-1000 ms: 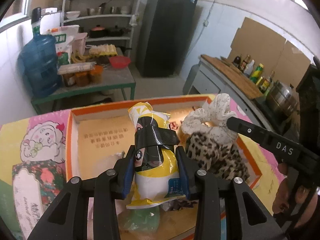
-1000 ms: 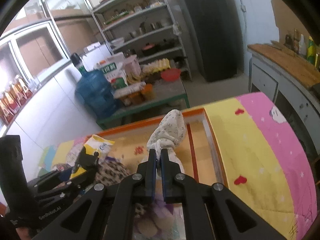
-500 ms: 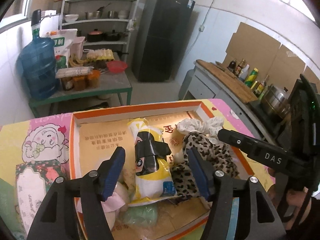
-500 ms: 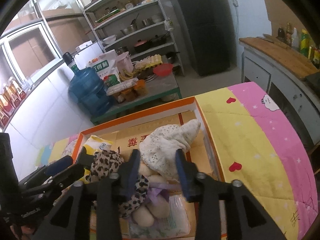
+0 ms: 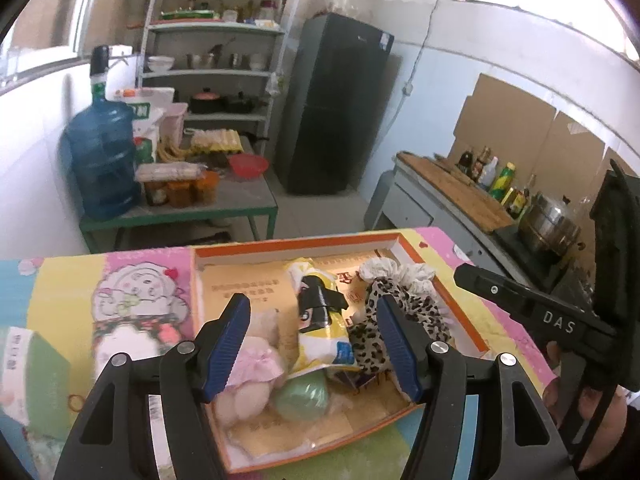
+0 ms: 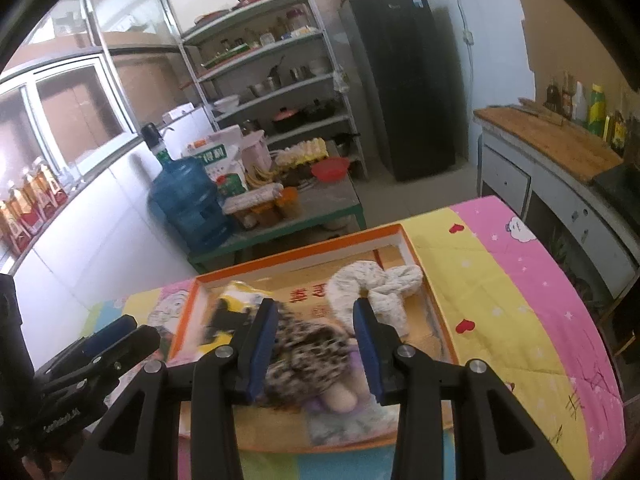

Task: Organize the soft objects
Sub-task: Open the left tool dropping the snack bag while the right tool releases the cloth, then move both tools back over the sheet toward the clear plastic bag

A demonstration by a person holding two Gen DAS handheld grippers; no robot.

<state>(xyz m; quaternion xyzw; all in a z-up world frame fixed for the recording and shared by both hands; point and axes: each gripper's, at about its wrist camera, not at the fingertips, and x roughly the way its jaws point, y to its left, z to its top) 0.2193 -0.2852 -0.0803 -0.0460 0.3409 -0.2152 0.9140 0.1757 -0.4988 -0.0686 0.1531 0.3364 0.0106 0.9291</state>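
Observation:
An orange-rimmed cardboard box [image 5: 300, 245] [image 6: 296, 255] lies on a colourful quilt. In it are a yellow pouch with a black band [image 5: 320, 318] [image 6: 232, 312], a leopard-print cloth [image 5: 384, 324] [image 6: 308, 356], a white floral cloth [image 5: 400, 272] [image 6: 376, 284], a pink plush doll [image 5: 256, 368] and a green soft ball [image 5: 304, 398]. My left gripper [image 5: 314, 350] is open and empty above the box's near part. My right gripper [image 6: 314, 350] is open and empty above the leopard cloth; its arm shows in the left wrist view [image 5: 532, 312].
The quilt [image 6: 500, 280] covers the surface around the box. Beyond it stand a green-framed table [image 5: 224, 204] with a blue water jug [image 5: 102, 160], a shelf rack [image 5: 216, 40], a black fridge [image 5: 336, 104] and a counter with bottles [image 5: 460, 188].
Both grippers have opened: the left let go of the yellow pouch, the right let go of the white floral cloth. Both items now lie in the box and both grippers have drawn back.

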